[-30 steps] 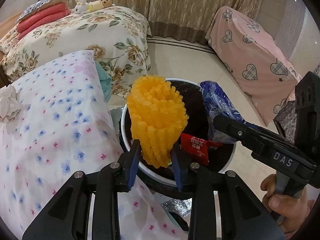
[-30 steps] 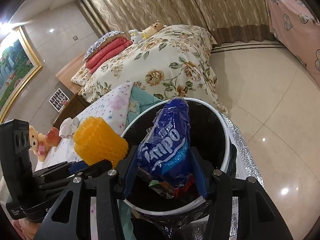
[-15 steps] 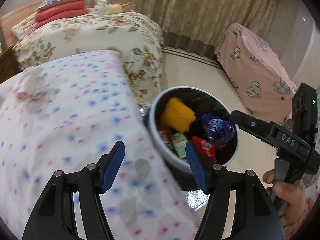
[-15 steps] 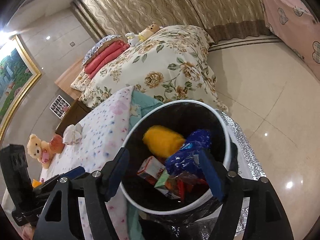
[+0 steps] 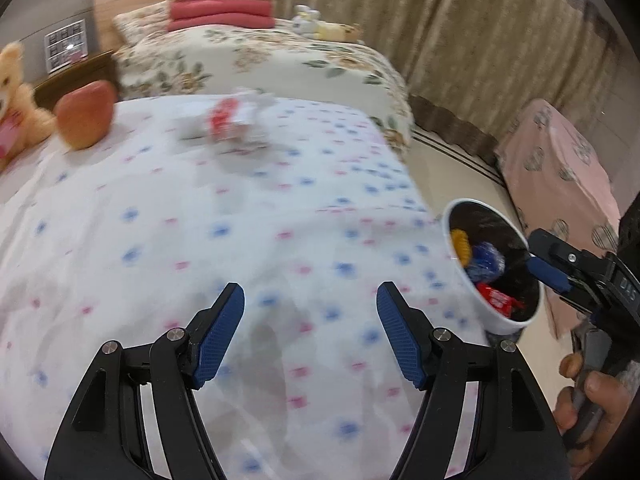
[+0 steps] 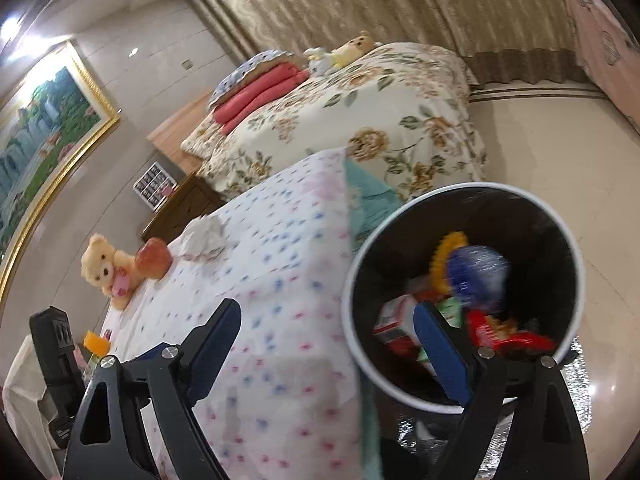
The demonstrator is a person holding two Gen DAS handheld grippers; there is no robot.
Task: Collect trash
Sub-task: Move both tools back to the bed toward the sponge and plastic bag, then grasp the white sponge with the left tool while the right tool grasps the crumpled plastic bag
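Left tongs (image 5: pixel 310 332): I am holding them released, empty, jaws wide apart over the dotted bedsheet (image 5: pixel 240 220). Right tongs (image 6: pixel 326 344): likewise released and carrying nothing, one finger crossing in front of the bin (image 6: pixel 472 196).

Near, beside the bed: the bin is already holding the yellow foam net (image 6: pixel 448 256), the blue wrapper (image 6: pixel 476 276), a red packet (image 6: pixel 508 334) and a small carton (image 6: pixel 394 318). I am judging the task partly done.

Farther up the sheet: a crumpled tissue (image 5: pixel 236 118), blurred, with something red in it, is lying loose, well apart from the bin. It looks like the remaining trash. Beyond it an apple (image 5: pixel 86 114) and a teddy bear (image 5: pixel 16 96) are sitting; probably not trash.

Change against one second ago: both tongs were gripping, left on the foam net, right on the blue wrapper. Both items are now lying in the bin, and my left tongs are swinging toward the tissue.
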